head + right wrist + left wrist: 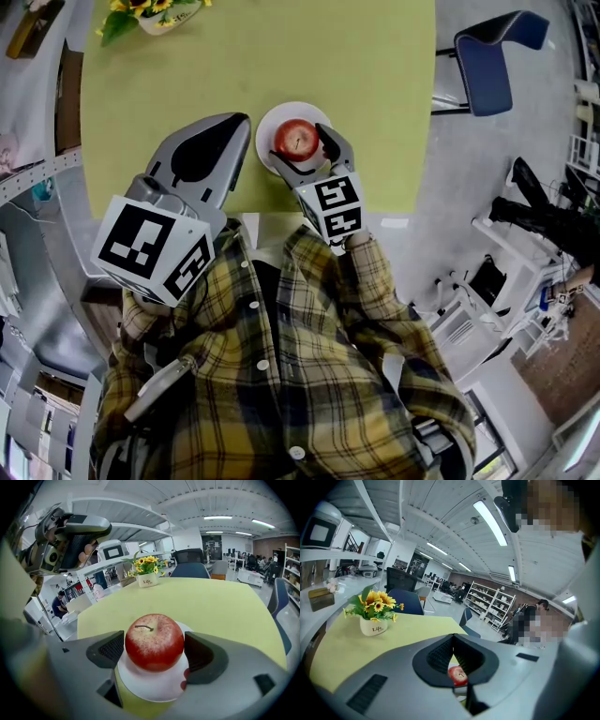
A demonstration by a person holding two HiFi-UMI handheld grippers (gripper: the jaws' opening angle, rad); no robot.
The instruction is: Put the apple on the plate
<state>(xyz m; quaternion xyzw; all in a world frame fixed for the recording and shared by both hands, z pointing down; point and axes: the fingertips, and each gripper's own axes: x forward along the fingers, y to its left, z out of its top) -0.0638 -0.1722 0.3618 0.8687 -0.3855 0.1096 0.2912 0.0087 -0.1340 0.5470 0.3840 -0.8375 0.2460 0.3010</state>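
Note:
A red apple (298, 139) (154, 641) stands stem-up on a small white plate (266, 124) (150, 688) near the front edge of the yellow-green table (281, 56). My right gripper (301, 146) (154, 652) is open around the apple, with a dark pad (108, 651) on each side and a narrow gap showing between pad and fruit. My left gripper (242, 120) (452, 638) hovers just left of the plate, raised off the table, shut with nothing in it. Through its jaws the apple (458, 674) shows below.
A white pot of sunflowers (155, 11) (372, 613) (147, 571) stands at the table's far side. A blue chair (492, 56) sits on the floor to the right. Shelves and desks fill the room behind.

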